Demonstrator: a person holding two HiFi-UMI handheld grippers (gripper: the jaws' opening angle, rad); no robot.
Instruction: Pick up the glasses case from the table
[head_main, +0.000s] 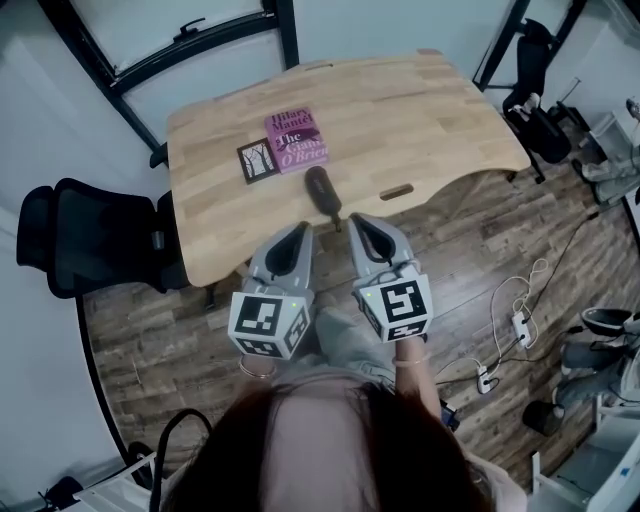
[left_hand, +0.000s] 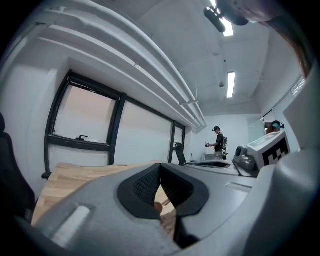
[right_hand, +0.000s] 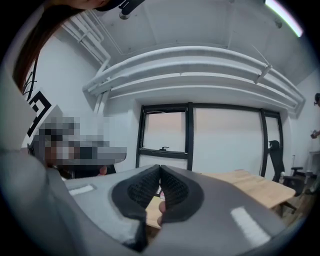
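Observation:
The glasses case (head_main: 323, 190), a dark brown oval, lies on the wooden table (head_main: 430, 110) near its front edge. My left gripper (head_main: 303, 229) hangs just short of that edge, a little left of the case, with its fingertips together and nothing between them. My right gripper (head_main: 353, 219) is beside it, a little right of the case, also shut and empty. In the left gripper view the left gripper (left_hand: 160, 166) has its pads meeting at the tip over the tabletop (left_hand: 75, 175). The right gripper view shows the right gripper (right_hand: 160, 168) closed the same way.
A pink book (head_main: 296, 139) and a dark square card (head_main: 258, 160) lie behind the case. A slot (head_main: 396, 191) is cut into the table at the right. A black office chair (head_main: 80, 235) stands left of the table. Cables (head_main: 515, 320) lie on the floor at the right.

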